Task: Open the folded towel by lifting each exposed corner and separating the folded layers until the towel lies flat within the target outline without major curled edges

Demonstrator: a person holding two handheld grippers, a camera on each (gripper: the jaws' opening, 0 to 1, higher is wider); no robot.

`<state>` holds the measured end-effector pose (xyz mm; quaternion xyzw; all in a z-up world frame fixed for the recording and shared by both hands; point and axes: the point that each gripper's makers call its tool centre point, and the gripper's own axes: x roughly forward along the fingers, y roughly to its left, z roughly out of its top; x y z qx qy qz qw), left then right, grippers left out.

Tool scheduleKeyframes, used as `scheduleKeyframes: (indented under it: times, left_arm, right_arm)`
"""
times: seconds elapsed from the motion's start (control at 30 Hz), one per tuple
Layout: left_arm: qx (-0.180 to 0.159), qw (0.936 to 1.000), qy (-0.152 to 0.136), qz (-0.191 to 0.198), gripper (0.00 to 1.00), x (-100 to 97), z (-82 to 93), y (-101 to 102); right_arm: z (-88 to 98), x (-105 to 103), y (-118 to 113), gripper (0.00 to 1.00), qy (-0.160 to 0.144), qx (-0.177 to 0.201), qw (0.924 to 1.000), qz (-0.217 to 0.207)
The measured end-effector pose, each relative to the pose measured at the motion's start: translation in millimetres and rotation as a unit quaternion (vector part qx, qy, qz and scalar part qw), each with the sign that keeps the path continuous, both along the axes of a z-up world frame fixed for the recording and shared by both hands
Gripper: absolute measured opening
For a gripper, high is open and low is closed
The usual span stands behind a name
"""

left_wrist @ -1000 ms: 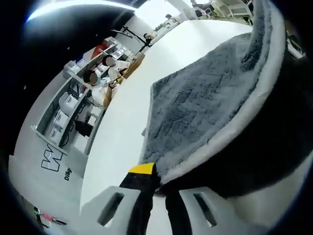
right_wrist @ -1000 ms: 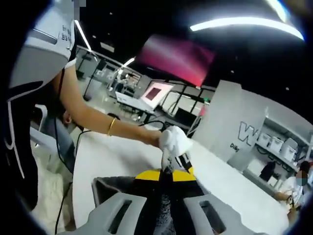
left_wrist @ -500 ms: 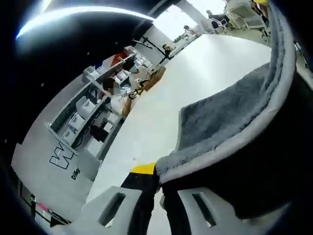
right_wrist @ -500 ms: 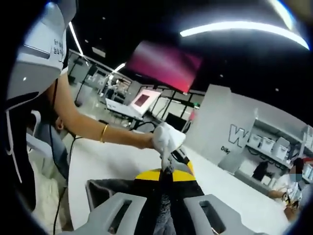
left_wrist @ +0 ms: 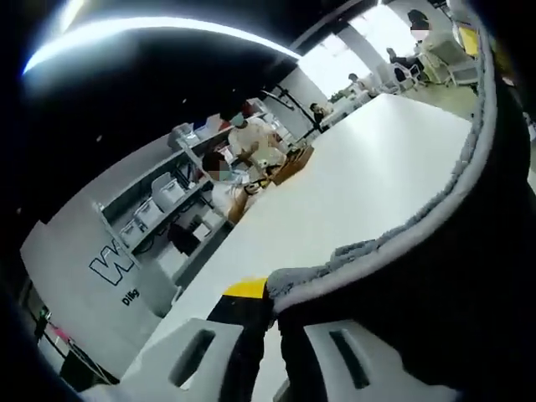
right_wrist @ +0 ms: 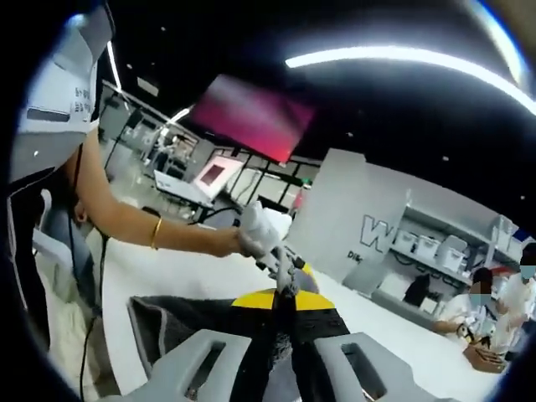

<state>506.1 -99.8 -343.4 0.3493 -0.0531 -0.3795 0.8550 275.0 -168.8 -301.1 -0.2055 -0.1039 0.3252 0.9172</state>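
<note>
In the left gripper view my left gripper (left_wrist: 270,306) is shut on an edge of the grey towel (left_wrist: 368,247). Its pale hem sweeps up to the right, and its dark underside covers the right of the view, raised off the white table (left_wrist: 352,176). In the right gripper view my right gripper (right_wrist: 283,320) is shut on another part of the towel (right_wrist: 172,322), which hangs in a strip between the two grippers. Just beyond, a gloved hand (right_wrist: 261,229) holds the left gripper (right_wrist: 289,280), also shut on the towel's edge.
A person's bare arm (right_wrist: 126,226) with a bracelet reaches in from the left, and the torso stands at the far left. The white table (right_wrist: 402,356) runs on to the right. People and shelves (left_wrist: 226,163) stand beyond the table's far side.
The towel has been lifted higher: its fluffy top face has dropped from the left gripper view, leaving hem and underside. Both views have tilted up. The gloved hand has drifted slightly left.
</note>
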Motion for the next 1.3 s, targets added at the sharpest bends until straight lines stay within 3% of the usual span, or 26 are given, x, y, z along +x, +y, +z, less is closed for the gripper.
scheduleKeyframes:
  times: [0.37, 0.8, 0.9, 0.97, 1.3]
  left_arm:
    - [0.013, 0.9989, -0.032, -0.032, 0.03, 9.7, 28.1, -56.7]
    - [0.004, 0.9971, -0.041, -0.064, 0.03, 9.3, 45.1, -124.6]
    - [0.01, 0.9961, -0.044, -0.076, 0.03, 7.6, 44.4, -142.5]
    - [0.015, 0.9954, -0.044, -0.083, 0.03, 6.5, 42.1, -154.6]
    - [0.02, 0.994, -0.037, -0.101, 0.03, 7.1, 31.2, -195.0]
  right_arm:
    - [18.6, 1.9, -48.3, 0.0, -0.029, -0.013, 0.9981, -0.053]
    - [26.7, -0.3, -106.8, 0.0, -0.039, -0.012, 0.9924, -0.116]
    - [20.8, -1.0, -120.4, 0.0, -0.032, -0.017, 0.9899, -0.137]
    - [13.7, -0.3, -132.1, 0.0, -0.027, -0.043, 0.9851, -0.164]
    - [3.7, -3.7, -163.0, 0.0, -0.01, -0.041, 0.981, -0.19]
